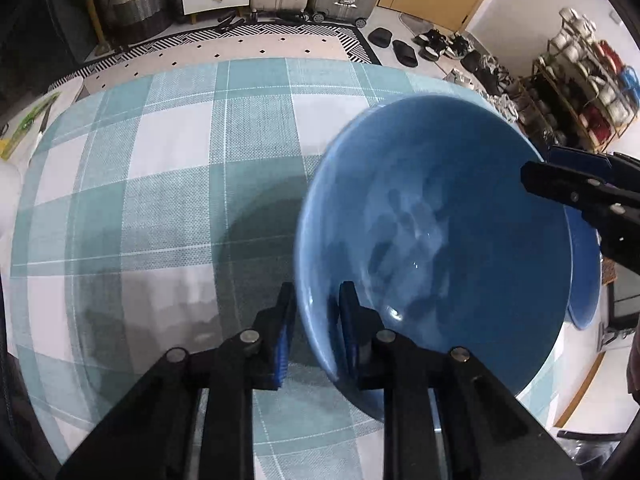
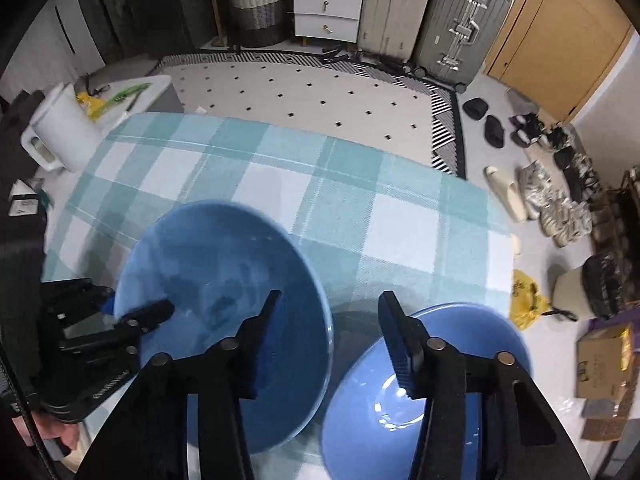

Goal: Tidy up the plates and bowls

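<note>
Gripping blue bowl (image 1: 432, 240) rim, left gripper (image 1: 316, 312)

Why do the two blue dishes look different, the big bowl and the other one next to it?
The blue bowl is deep and darker; the blue plate is shallower and lighter. The left gripper pinches the bowl's rim, while the right gripper straddles the plate's rim without touching. Both are glossy, empty and sit on the checked tablecloth.

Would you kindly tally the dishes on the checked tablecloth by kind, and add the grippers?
Blue bowls: 1, the bowl, tilted, its rim between the left gripper fingers
Blue plates: 1, the plate, under the right gripper
Grippers: 2
Total: 4
</note>
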The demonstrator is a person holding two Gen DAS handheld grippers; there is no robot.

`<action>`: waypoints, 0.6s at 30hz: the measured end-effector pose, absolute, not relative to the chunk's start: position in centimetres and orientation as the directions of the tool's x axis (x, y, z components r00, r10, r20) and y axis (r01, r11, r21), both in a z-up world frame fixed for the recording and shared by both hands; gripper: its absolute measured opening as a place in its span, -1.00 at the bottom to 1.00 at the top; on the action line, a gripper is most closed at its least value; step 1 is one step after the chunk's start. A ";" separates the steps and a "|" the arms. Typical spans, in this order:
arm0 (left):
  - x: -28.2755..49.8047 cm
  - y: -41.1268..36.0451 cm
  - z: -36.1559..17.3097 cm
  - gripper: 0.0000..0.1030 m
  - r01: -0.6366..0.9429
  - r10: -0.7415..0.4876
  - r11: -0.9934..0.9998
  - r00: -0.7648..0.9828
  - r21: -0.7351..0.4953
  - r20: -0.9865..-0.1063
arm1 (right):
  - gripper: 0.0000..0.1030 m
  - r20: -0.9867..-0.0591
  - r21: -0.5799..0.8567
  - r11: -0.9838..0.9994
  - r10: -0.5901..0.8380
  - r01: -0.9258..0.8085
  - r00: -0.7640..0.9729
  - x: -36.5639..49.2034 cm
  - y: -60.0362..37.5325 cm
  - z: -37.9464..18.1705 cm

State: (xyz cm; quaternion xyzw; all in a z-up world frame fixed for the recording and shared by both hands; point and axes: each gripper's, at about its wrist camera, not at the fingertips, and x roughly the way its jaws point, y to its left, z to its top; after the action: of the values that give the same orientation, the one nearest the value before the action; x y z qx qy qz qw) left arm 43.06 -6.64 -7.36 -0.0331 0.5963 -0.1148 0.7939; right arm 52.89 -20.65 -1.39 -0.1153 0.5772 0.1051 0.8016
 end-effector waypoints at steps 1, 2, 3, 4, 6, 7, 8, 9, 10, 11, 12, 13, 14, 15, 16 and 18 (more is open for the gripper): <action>43.0 -6.6 -7.4 -0.61 0.143 -0.218 0.972 0.258 -0.186 -0.941 | -0.13 -0.950 -0.064 0.951 0.035 -0.304 0.310 52.7 -20.6 -1.5; 42.9 -6.6 -7.5 -0.61 0.146 -0.214 0.973 0.253 -0.181 -0.944 | -0.18 -0.951 -0.064 0.950 0.034 -0.305 0.306 52.6 -20.5 -1.6; 42.9 -6.5 -7.4 -0.61 0.149 -0.210 0.973 0.250 -0.177 -0.945 | -0.20 -0.953 -0.060 0.950 0.037 -0.307 0.302 52.4 -20.5 -1.6; 42.9 -6.5 -7.5 -0.61 0.148 -0.207 0.974 0.249 -0.174 -0.946 | -0.23 -0.954 -0.051 0.950 0.045 -0.307 0.297 52.3 -20.5 -1.7; 42.9 -6.2 -7.5 -0.61 0.143 -0.199 0.975 0.248 -0.167 -0.948 | -0.28 -0.957 -0.037 0.954 0.052 -0.298 0.285 52.2 -20.5 -1.9; 42.8 -6.1 -7.5 -0.61 0.145 -0.193 0.976 0.247 -0.161 -0.949 | -0.34 -0.958 -0.024 0.958 0.060 -0.286 0.279 52.2 -20.6 -2.0; 42.8 -6.0 -7.4 -0.61 0.149 -0.187 0.977 0.247 -0.153 -0.951 | -0.40 -0.960 -0.002 0.960 0.077 -0.281 0.271 52.2 -20.6 -2.1; 42.7 -6.0 -7.4 -0.61 0.150 -0.184 0.977 0.249 -0.150 -0.951 | -0.43 -0.959 0.016 0.961 0.092 -0.276 0.267 52.2 -20.7 -2.1; 42.7 -5.9 -7.3 -0.61 0.148 -0.182 0.978 0.250 -0.148 -0.951 | -0.45 -0.959 0.020 0.962 0.095 -0.272 0.265 52.2 -20.6 -2.2; 42.7 -5.7 -7.3 -0.61 0.146 -0.181 0.978 0.250 -0.148 -0.951 | -0.46 -0.961 0.021 0.963 0.094 -0.270 0.261 52.2 -20.5 -2.4; 42.7 -5.6 -7.2 -0.61 0.144 -0.183 0.978 0.250 -0.150 -0.951 | -0.46 -0.964 0.018 0.964 0.087 -0.266 0.252 52.1 -20.4 -2.8; 42.7 -5.6 -7.2 -0.61 0.146 -0.183 0.978 0.247 -0.150 -0.952 | -0.47 -0.966 0.015 0.964 0.083 -0.265 0.246 52.0 -20.2 -3.0; 42.7 -5.5 -7.2 -0.61 0.147 -0.181 0.978 0.246 -0.148 -0.952 | -0.52 -0.968 0.015 0.963 0.081 -0.269 0.237 51.9 -20.0 -3.3; 42.6 -5.4 -7.2 -0.61 0.145 -0.179 0.979 0.246 -0.146 -0.953 | -0.54 -0.970 0.012 0.962 0.078 -0.273 0.231 51.7 -19.9 -3.4; 42.6 -5.3 -7.2 -0.61 0.144 -0.179 0.979 0.246 -0.147 -0.953 | -0.59 -0.970 0.008 0.962 0.074 -0.274 0.232 51.6 -19.7 -3.6; 42.6 -5.1 -7.3 -0.61 0.142 -0.179 0.979 0.242 -0.148 -0.954 | -0.66 -0.972 0.007 0.963 0.070 -0.269 0.225 51.3 -19.7 -3.8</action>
State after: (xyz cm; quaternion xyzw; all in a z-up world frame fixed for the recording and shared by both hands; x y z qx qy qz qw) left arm 42.59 -5.06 -7.32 -0.0153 0.6073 -0.1018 0.7878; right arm 51.31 -19.66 -3.78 -0.0812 0.6130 0.1087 0.7784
